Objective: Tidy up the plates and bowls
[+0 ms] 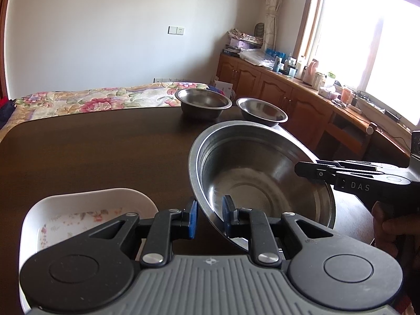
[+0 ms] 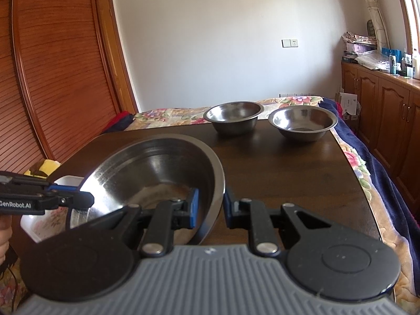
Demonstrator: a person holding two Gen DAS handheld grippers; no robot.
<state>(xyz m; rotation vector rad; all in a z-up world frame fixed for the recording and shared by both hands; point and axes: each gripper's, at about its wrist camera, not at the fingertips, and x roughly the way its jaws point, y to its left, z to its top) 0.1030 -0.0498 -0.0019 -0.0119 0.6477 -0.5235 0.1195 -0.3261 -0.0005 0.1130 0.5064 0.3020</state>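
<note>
**Large steel bowl held from both sides, tilted above the table**

The left gripper (image 1: pixel 209 216) and the right gripper (image 2: pixel 210 206) each pinch opposite rims of the large steel bowl (image 1: pixel 252 173), which hangs tilted beside the white floral dish (image 1: pixel 78 210). Two smaller steel bowls (image 2: pixel 234 116) (image 2: pixel 302 122) sit side by side, apart, at the table's (image 2: pixel 288 173) far end. Judged step: carrying the big bowl. The next move likely calls for levelling it and moving both grippers together.

Large bowl (image 1: pixel 262 178) right of dish (image 1: pixel 78 210); two bowls (image 1: pixel 203 102) (image 1: pixel 261 111) behind.
</note>
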